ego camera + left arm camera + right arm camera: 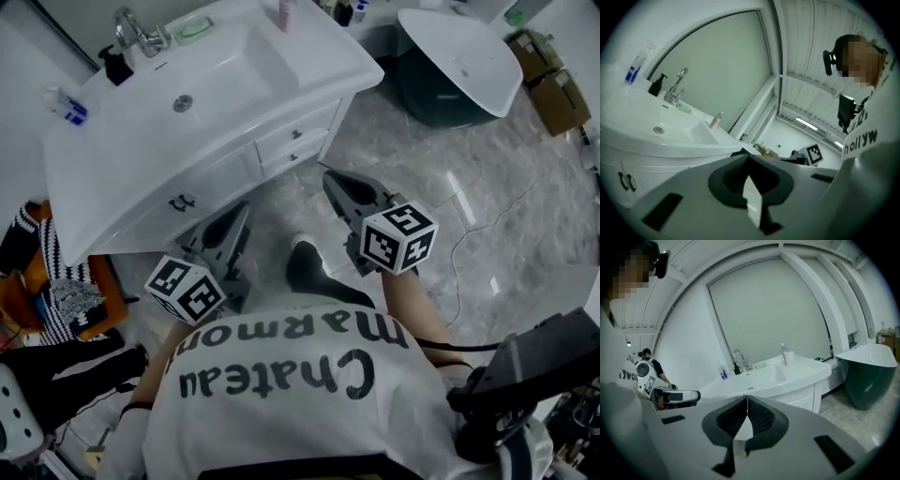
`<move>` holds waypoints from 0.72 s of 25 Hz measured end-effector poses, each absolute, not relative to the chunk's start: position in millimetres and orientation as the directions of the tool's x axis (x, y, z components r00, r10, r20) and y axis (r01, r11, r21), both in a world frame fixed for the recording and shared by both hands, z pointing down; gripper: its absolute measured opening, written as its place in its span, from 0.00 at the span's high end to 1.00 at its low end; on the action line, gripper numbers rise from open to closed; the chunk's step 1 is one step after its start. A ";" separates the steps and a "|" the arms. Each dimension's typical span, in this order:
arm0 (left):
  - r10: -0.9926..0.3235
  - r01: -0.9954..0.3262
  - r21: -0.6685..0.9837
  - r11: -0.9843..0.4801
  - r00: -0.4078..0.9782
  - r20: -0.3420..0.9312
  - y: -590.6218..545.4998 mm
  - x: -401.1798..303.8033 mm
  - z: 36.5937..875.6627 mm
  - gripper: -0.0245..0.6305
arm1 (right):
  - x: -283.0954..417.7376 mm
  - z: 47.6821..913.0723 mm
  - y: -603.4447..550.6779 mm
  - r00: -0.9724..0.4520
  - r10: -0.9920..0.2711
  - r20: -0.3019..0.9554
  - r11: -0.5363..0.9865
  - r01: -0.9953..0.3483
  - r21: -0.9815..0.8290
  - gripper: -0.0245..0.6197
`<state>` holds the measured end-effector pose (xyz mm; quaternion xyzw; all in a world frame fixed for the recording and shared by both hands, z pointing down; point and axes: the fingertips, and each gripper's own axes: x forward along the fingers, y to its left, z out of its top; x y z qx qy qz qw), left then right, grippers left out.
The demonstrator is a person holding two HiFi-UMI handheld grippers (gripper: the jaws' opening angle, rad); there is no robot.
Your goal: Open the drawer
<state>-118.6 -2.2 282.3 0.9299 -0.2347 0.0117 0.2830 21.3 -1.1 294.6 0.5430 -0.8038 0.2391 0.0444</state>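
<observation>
Just ahead of R hand-held gripper (331, 177), w/ gap: drawer (296, 135).

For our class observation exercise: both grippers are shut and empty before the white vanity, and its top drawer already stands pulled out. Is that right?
No. The head view shows the top drawer closed, flush with the vanity front. The left gripper and right gripper are indeed shut and empty before it.
</observation>
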 end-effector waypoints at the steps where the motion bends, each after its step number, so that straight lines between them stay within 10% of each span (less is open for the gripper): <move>1: -0.438 -0.458 0.510 -0.728 0.883 0.168 -8.6 -111.2 286.1 0.96 | 27.3 302.3 -11.3 -0.418 -0.839 0.349 0.308 -0.893 -0.329 0.95; 18: -0.508 -0.653 0.490 -0.577 0.757 0.411 -89.2 -73.4 378.4 0.96 | 78.6 460.3 -144.9 -0.524 -0.621 0.583 0.376 -0.851 -0.366 0.95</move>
